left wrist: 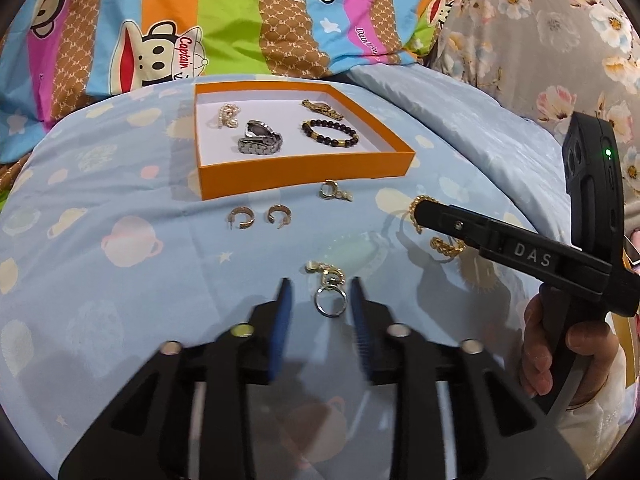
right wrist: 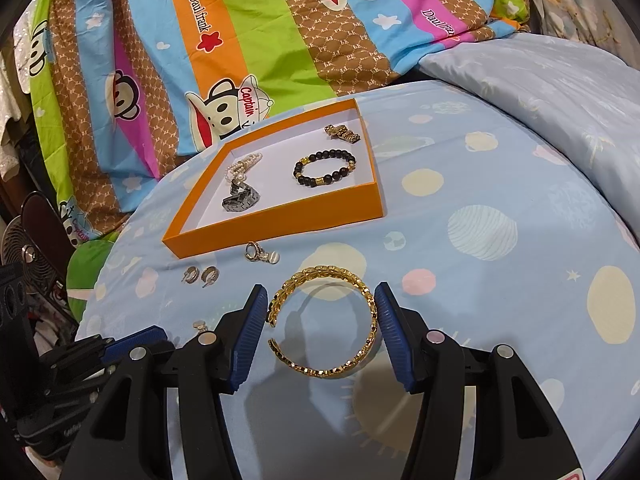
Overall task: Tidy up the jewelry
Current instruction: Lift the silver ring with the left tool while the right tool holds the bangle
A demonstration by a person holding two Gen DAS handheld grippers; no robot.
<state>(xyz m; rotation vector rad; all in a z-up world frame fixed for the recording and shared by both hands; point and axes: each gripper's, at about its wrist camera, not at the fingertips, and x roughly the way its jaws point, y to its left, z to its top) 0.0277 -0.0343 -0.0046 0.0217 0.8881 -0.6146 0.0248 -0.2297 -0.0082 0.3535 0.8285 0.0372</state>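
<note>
In the left wrist view, a pair of small hoop earrings point(left wrist: 259, 217) lies on the pale blue bedsheet point(left wrist: 120, 272) at about ten o'clock from the left gripper point(left wrist: 321, 294), just in front of the orange tray point(left wrist: 304, 178). The tray holds a pearl piece point(left wrist: 227, 115), a steel watch point(left wrist: 258, 139), a dark bead bracelet point(left wrist: 329, 133) and a gold link piece point(left wrist: 322, 108). The left gripper's blue fingers stand spread, apart from a keyring charm point(left wrist: 329, 286) that lies between them. A ring point(left wrist: 335, 192) sits at twelve o'clock, near the tray wall. At two o'clock the right gripper point(left wrist: 428, 210) reaches across and hides part of the gold bangle point(left wrist: 442, 245).

In the right wrist view, the right gripper point(right wrist: 322, 312) is spread wide around the gold bangle point(right wrist: 326, 320), pads close to or touching its sides; I cannot tell which. The tray point(right wrist: 280, 220) stands at eleven o'clock, the striped monkey-print quilt point(right wrist: 260, 40) beyond.
</note>
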